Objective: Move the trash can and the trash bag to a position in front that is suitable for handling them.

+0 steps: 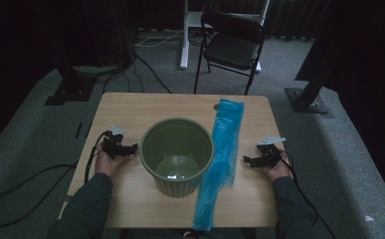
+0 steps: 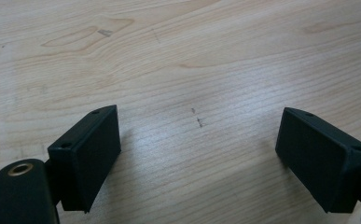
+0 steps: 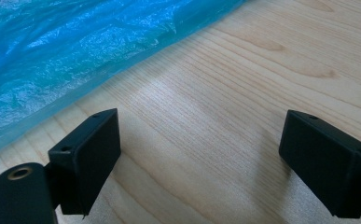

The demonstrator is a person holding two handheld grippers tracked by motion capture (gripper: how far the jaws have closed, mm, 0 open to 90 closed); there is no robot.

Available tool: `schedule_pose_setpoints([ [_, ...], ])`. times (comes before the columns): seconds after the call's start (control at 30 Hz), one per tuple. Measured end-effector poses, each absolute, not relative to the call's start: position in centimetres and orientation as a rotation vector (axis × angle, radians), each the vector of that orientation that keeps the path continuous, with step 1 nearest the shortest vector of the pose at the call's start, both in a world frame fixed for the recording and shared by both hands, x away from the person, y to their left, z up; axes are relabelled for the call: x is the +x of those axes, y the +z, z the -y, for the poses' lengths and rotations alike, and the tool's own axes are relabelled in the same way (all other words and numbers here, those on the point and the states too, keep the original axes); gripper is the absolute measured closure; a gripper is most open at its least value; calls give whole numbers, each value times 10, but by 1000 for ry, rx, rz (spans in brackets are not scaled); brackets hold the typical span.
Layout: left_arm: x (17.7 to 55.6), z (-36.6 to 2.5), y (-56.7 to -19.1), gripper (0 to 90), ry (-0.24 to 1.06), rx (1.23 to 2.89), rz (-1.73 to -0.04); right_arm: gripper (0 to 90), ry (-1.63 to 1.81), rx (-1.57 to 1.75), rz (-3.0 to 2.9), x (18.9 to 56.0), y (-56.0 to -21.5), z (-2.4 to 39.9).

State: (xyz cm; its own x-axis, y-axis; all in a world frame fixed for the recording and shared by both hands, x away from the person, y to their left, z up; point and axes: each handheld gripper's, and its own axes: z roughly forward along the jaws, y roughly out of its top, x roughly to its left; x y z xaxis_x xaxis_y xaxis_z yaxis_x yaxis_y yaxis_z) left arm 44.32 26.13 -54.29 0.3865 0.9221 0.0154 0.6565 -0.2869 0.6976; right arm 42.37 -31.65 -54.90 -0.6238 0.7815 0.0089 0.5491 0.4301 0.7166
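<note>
**On the desk: two grippers wide apart, one pot, one blue bag**

On either side of the desk (image 1: 130, 107) a hand rests low with its gripper pointing inward. The left gripper (image 1: 130, 148) lies just left of the green ribbed pot (image 1: 177, 155), its forearm in a dark sleeve coming up from the near edge. The right gripper (image 1: 249, 160) lies just right of the blue plastic bag (image 1: 223, 159), its hand (image 1: 275, 168) behind it and a cable trailing back over the desk edge. Each carries a grey three-cornered plate on top.

In the left gripper view the left gripper (image 2: 199, 154) has its jaws spread wide, with bare wood grain between them and nothing held. In the right gripper view the right gripper (image 3: 201, 156) is equally wide and empty; ahead of it and to its left lies the crinkled blue plastic bag (image 3: 66, 51), close to the left jaw, though contact cannot be judged. The high view alone shows the pot, which stands upright between the two grippers, open and shiny inside at the bottom, with the bag stretched in a long strip touching its right side, from the far edge of the desk to the near one.

Counted: two grippers, one pot, one bag, one desk. Beyond the far edge, on the grey carpet, stands one black folding chair (image 1: 232, 42).
</note>
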Motion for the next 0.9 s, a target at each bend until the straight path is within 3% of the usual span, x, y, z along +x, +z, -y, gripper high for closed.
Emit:
schedule_pose_setpoints([
  [0.07,443,-261,-542,136,560,2050,-1346,265,986,1155,-2369,423,-545,316],
  [0.1,443,-261,-542,138,560,2050,-1346,265,986,1155,-2369,423,-545,316],
  [0.17,443,-262,-541,154,548,2066,-1343,438,933,1198,-2378,422,-538,316],
  [0.23,442,-262,-538,198,533,2087,-1334,505,899,1211,-2375,421,-535,315],
  [0.43,439,-262,-531,433,481,2149,-1283,535,947,1164,-2335,413,-520,310],
  [0.73,435,-257,-529,550,324,2167,-1180,548,1040,1043,-2395,402,-502,288],
  [0.77,432,-252,-527,550,264,2181,-1116,555,1047,1034,-2405,401,-501,286],
  [0.8,431,-250,-525,593,255,2182,-1087,565,1061,1007,-2421,400,-499,280],
  [0.9,427,-246,-518,598,225,2163,-1020,571,1093,979,-2443,399,-496,273],
])
